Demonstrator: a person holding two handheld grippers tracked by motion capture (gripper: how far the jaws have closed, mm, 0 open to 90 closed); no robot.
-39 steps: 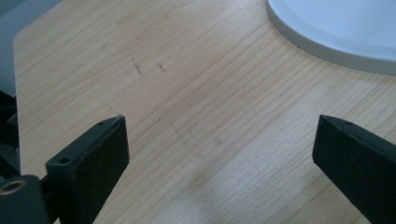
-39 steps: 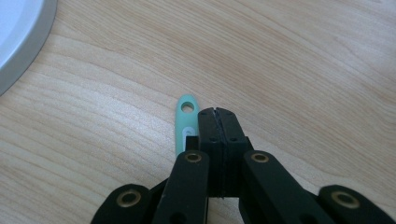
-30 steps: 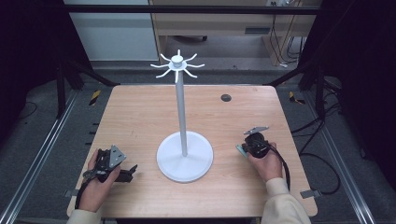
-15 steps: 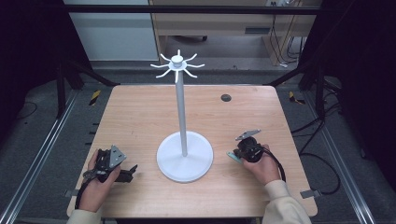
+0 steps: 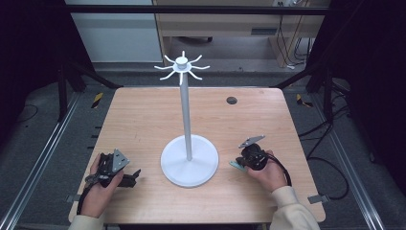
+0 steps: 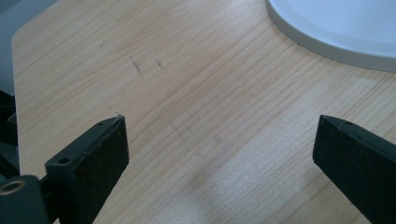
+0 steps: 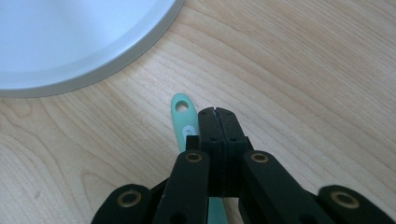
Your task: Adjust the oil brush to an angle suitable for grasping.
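Currently the right gripper, jaws fully closed, sits over a mint-green tool handle near the table's right front edge, beside the white stand; grip unclear. Left gripper gapes, empty. Next: likely hooking the handle's hole on a prong.

Wooden table, grey floor, dark surroundings.

Pale wood-grain table with a smooth matt finish. A smooth white stand with a faint sheen rests on it. The mint-green handle looks like smooth plastic; the gripper jaws are matt black.
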